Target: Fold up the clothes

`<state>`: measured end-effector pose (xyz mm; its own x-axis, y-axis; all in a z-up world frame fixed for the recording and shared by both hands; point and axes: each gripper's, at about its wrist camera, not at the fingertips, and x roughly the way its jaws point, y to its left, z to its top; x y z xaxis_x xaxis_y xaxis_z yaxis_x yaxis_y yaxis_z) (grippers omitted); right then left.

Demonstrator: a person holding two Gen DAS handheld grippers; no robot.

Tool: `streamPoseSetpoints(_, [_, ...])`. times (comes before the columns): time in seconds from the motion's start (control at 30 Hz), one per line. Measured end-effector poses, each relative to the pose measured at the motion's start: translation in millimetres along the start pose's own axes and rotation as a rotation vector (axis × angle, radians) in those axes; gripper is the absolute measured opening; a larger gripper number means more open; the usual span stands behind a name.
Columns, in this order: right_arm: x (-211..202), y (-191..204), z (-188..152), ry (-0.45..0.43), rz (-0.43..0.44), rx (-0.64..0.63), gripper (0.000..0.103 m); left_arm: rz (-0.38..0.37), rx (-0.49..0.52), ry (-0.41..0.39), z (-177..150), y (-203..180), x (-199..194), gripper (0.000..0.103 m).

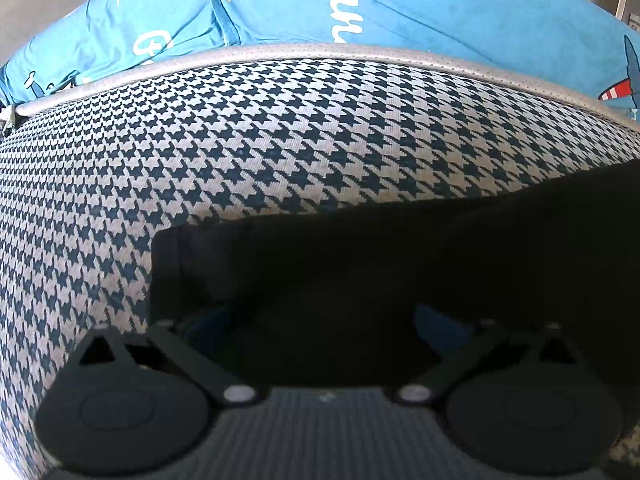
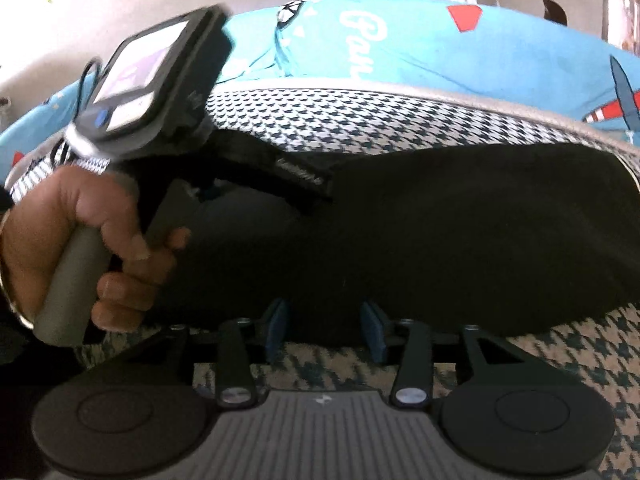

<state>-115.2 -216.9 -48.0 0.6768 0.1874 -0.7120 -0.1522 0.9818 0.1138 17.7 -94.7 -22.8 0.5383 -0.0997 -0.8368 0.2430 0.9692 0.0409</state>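
Your right gripper (image 2: 325, 332) sits nearest, its blue-padded fingers (image 2: 276, 324) spread with a gap between them, right at the near hem of the black garment (image 2: 440, 240). Nothing is pinched yet; the cloth edge lies just ahead of the pads, touching or nearly so. The garment's long axis runs left to right across your view, so the near edge faces these fingers squarely.

Your left gripper (image 1: 324, 328) is pushed in at the garment's left end, as seen from the right wrist, where your left hand (image 2: 80, 240) grips its handle. From the left wrist view the black cloth (image 1: 360, 272) covers the fingertips; a blue pad (image 1: 436, 328) shows on the right, but I cannot tell whether they are spread or pinching the fabric.

Under the garment lies a houndstooth cushion (image 1: 200, 152), edged by grey piping (image 1: 280, 50). Beyond that sits a blue printed bedsheet (image 1: 300, 4) with white lettering and red shapes.

No containers are in sight. Both grippers are at the near edge, so the fold likely runs away from you.
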Motion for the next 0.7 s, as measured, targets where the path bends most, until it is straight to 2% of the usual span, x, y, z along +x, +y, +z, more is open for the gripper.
streamPoseSetpoints(0.13, [-8,-28,13,-0.003,-0.021,0.058,0.043,0.0,0.001,0.001,-4,-7,-5,0.103])
streamPoseSetpoints(0.3, [-24,-56,26,-0.029,-0.091,0.051,0.044,-0.004,0.004,-0.004,-5,-6,-8,0.103])
streamPoseSetpoints(0.47, [-30,-104,39,-0.054,-0.182,0.086,0.045,-0.01,0.005,-0.012,-14,-4,-8,0.103])
streamPoseSetpoints(0.7, [-46,-183,47,-0.126,-0.302,0.281,0.051,-0.014,0.006,-0.02,-19,10,-7,0.103])
